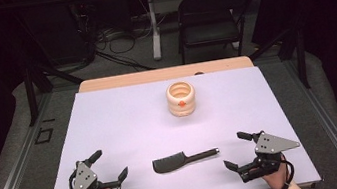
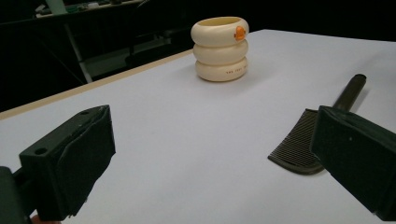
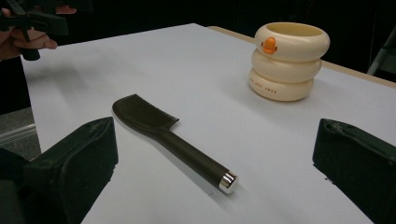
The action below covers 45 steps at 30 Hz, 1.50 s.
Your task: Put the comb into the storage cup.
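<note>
A dark comb with a silver-capped handle lies flat near the table's front, handle pointing right. A cream ringed cup with an orange mark stands upright at the table's middle back. My left gripper rests at the front left, open and empty, left of the comb's toothed end. My right gripper sits at the front right, open and empty, just right of the handle's cap. In the right gripper view the other hand and its gripper appear at top left.
A white sheet covers the table, with a wooden edge at the back. Beyond the table stand a black folding chair, a white post and loose cables on the floor.
</note>
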Tool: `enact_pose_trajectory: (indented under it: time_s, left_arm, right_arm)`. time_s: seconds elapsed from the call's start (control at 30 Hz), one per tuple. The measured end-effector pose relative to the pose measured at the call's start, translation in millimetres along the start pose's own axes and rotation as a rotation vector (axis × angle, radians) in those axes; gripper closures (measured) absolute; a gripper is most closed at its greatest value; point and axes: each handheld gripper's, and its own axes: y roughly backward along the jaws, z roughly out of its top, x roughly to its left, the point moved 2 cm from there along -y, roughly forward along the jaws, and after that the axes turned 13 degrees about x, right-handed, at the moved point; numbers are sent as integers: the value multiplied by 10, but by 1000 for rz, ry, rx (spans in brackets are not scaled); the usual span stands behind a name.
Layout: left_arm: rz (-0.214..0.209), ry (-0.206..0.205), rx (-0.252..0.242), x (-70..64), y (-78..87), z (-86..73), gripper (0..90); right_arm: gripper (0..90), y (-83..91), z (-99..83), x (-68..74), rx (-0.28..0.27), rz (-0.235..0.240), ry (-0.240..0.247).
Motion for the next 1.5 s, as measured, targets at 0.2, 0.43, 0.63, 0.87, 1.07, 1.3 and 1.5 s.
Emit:
enact_pose_trajectory:
  time_s: [0.2, 0.43, 0.63, 0.87, 1.07, 1.3, 1.5]
  left_arm:
    - [3, -1, -2, -1, 2, 3, 0]
    - [4, -1, -3, 6, 2, 6, 0]
    - [5, -4, -4, 7, -1, 11, 0]
    - [7, -3, -3, 12, -6, 12, 0]
    - [7, -3, -2, 11, -13, 14, 0]
    - [8, -10, 2, 11, -16, 17, 0]
    - [5, -11, 4, 13, -24, 17, 0]
  right_arm:
    - [0, -6, -3, -6, 5, 4, -1]
    - [0, -55, 5, -16, 25, 9, 1]
    - [0, -88, 16, -42, 43, 2, 0]
    - [0, -136, 47, -46, 56, 10, -6]
    - [0, -166, 73, -63, 63, 2, -1]
    - [0, -223, 116, -100, 72, 7, -3]
    - [0, -312, 159, -122, 100, 12, 1]
